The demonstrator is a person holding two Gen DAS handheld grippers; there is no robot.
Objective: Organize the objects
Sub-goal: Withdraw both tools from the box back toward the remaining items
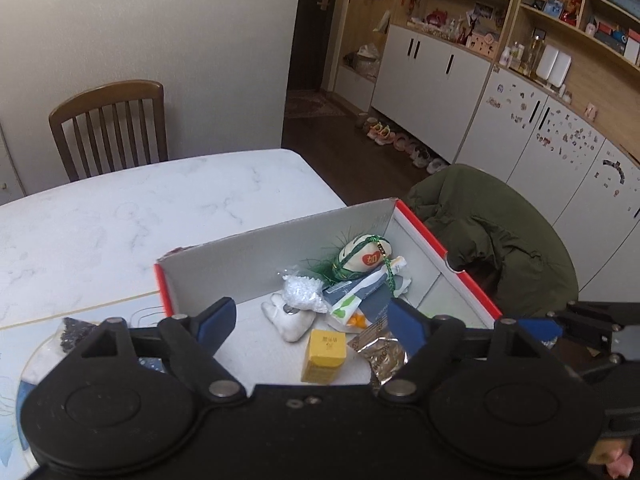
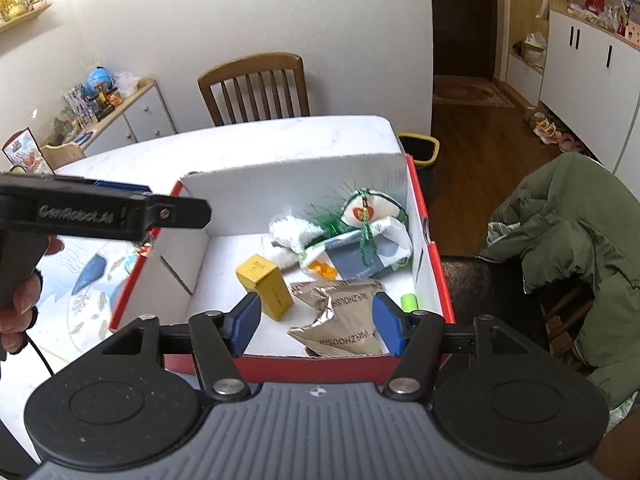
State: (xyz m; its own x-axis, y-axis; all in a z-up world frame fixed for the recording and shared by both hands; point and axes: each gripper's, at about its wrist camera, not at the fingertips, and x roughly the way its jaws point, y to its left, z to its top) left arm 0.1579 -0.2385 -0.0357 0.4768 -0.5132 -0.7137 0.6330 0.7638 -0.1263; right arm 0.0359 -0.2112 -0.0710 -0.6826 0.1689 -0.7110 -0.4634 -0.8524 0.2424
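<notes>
A red cardboard box with a white inside stands on the marble table. In it lie a yellow carton, a crumpled silver foil packet, a white plush toy, a bag of white beads, a green-tasselled charm and a green-and-white sachet. My left gripper hovers open over the box's left side, holding nothing. My right gripper is open and empty above the box's near wall, over the foil packet and beside the yellow carton. A small green cylinder lies at the right wall.
A hand holds the left gripper's handle. A printed placemat lies left of the box, with a dark glittery item on it. A wooden chair stands behind the table. A green jacket drapes a chair on the right, and a yellow-rimmed bin sits beyond.
</notes>
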